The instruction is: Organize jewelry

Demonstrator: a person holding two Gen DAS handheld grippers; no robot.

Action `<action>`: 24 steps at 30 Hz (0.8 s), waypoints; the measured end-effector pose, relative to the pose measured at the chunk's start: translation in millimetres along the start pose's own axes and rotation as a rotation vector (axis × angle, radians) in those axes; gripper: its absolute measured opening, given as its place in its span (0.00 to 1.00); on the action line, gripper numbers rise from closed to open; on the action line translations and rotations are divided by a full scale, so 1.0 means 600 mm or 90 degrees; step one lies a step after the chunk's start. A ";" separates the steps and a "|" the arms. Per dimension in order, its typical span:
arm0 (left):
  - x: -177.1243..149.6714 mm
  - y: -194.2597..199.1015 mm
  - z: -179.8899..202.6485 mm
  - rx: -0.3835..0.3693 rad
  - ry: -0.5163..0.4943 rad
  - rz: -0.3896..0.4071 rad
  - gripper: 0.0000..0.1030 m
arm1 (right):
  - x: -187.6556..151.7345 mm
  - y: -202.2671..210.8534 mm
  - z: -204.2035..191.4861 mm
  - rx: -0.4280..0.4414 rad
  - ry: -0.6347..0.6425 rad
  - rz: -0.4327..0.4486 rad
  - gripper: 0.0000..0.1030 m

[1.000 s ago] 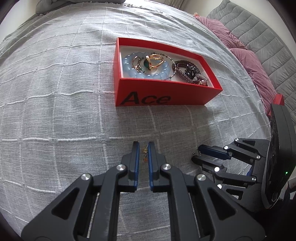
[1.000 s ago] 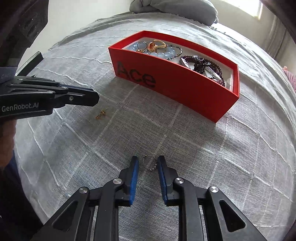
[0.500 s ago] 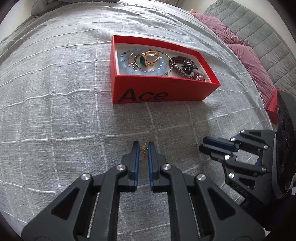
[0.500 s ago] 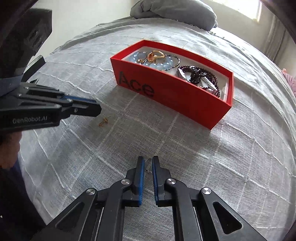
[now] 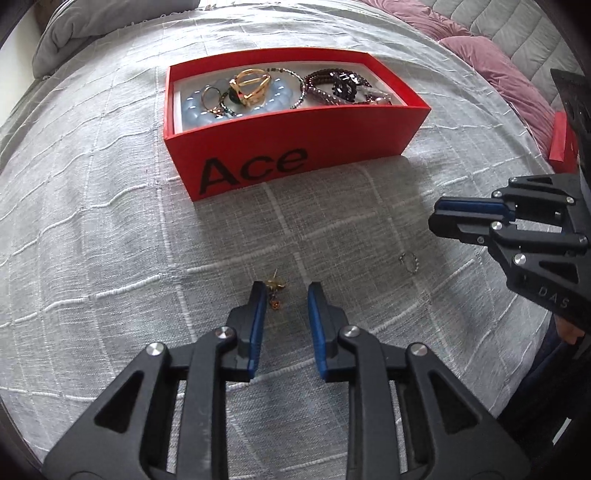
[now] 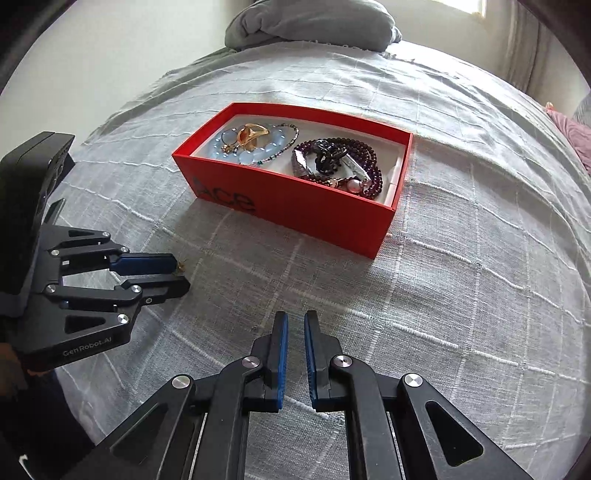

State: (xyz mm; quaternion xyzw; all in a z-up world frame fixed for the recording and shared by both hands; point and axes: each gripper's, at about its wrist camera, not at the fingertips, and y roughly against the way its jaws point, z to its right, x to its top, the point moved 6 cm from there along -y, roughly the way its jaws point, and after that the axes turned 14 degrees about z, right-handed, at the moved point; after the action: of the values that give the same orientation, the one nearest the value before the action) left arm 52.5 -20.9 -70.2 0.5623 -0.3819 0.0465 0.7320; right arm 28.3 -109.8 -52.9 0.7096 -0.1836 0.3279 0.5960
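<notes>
A red "Ace" box (image 5: 295, 147) (image 6: 295, 206) sits on the grey bedspread and holds a blue bead bracelet (image 5: 273, 101), gold rings (image 5: 251, 86) and dark purple beads (image 5: 340, 86) (image 6: 336, 162). My left gripper (image 5: 284, 291) (image 6: 177, 275) is open over a small gold earring (image 5: 275, 291) that lies on the cloth by its left finger. A small silver ring piece (image 5: 408, 262) lies on the cloth below my right gripper (image 5: 439, 218) (image 6: 293, 325). The right jaws stand a narrow gap apart with nothing seen between them.
Pink pillows (image 5: 498, 66) and a grey quilted headboard lie to the right. A grey folded blanket (image 6: 314, 22) lies at the far end of the bed. A second red piece (image 5: 561, 140) shows at the right edge.
My left gripper has opened and moved closer to the box, with the earring now lying between its fingers. My right gripper has lifted off the silver piece, which stays on the cloth.
</notes>
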 end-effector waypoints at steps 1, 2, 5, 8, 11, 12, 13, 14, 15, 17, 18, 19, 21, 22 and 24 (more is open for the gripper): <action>0.001 -0.001 0.001 0.002 -0.005 0.001 0.24 | -0.003 0.002 -0.002 0.000 0.000 0.000 0.09; 0.003 -0.001 0.002 0.004 -0.009 0.002 0.24 | -0.004 0.003 -0.003 0.002 0.000 -0.001 0.09; 0.006 -0.006 0.008 0.008 -0.019 0.006 0.24 | -0.003 0.003 -0.006 0.007 0.006 0.001 0.09; 0.007 -0.010 0.011 0.011 -0.023 0.009 0.22 | 0.000 0.000 -0.002 0.007 0.005 0.002 0.09; 0.006 -0.011 0.007 0.026 -0.032 0.011 0.11 | -0.002 -0.001 0.001 0.004 0.003 0.001 0.09; 0.005 -0.011 0.007 0.026 -0.033 0.011 0.09 | -0.002 -0.002 0.001 0.004 0.003 0.000 0.09; 0.005 -0.011 0.006 0.025 -0.034 0.012 0.08 | -0.002 -0.001 0.000 0.005 0.004 0.001 0.09; 0.005 -0.011 0.006 0.026 -0.035 0.012 0.07 | -0.001 -0.001 0.000 0.005 0.004 0.001 0.09; 0.005 -0.010 0.005 0.028 -0.037 0.013 0.06 | -0.001 -0.002 -0.001 0.006 0.005 0.001 0.09; 0.005 -0.009 0.006 0.030 -0.040 0.014 0.06 | -0.001 -0.002 -0.002 0.007 0.006 0.001 0.09; 0.005 -0.008 0.007 0.030 -0.040 0.015 0.06 | -0.001 -0.002 -0.002 0.006 0.005 0.001 0.09; 0.005 -0.007 0.006 0.030 -0.038 0.016 0.06 | -0.001 -0.002 -0.002 0.006 0.005 0.001 0.09; 0.008 -0.003 0.003 0.026 -0.029 0.021 0.06 | -0.001 -0.002 -0.002 0.005 0.004 0.002 0.09; 0.011 0.001 -0.001 0.024 -0.022 0.025 0.06 | 0.000 -0.002 -0.001 0.004 0.003 0.002 0.09; 0.017 0.011 -0.012 0.014 -0.001 0.037 0.06 | 0.000 -0.001 0.001 0.005 0.002 0.003 0.09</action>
State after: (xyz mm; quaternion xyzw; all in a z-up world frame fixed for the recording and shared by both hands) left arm 59.9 -16.2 -59.3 0.5591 -0.3981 0.0719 0.7237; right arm 29.2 -110.3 -53.3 0.7107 -0.1832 0.3311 0.5930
